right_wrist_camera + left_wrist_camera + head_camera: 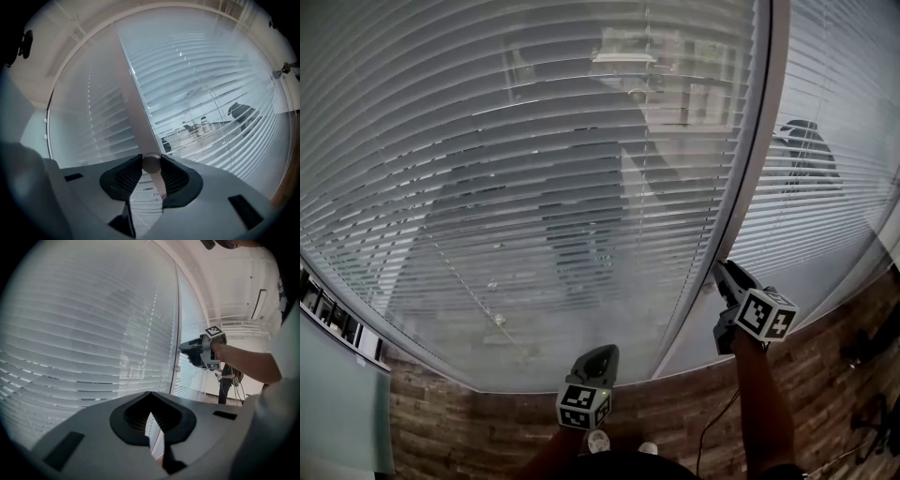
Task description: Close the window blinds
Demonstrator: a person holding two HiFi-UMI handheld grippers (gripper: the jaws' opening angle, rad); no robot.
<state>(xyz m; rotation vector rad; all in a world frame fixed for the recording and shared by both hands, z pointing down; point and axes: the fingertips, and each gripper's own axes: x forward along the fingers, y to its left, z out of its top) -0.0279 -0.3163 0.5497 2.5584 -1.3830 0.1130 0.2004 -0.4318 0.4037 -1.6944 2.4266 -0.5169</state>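
White slatted blinds [534, 169] cover a big window pane; through their lower slats I can still see out. A pale upright frame post [742, 187] separates them from a second blind [834, 187] on the right. My right gripper [722, 270] is held level against that post. In the right gripper view, my right gripper [151, 162] has its pads shut on a small round pale knob [151, 165] on the post [133, 103]. My left gripper [602, 354] hangs lower, in front of the big blind and apart from it. Its tips [150, 394] meet with nothing between them.
The floor below the window is wood-patterned [487, 431], and a thin cable [715, 422] runs across it by my feet. A pale cabinet edge [337, 403] stands at the left. Dark equipment [872, 412] sits on the floor at the far right.
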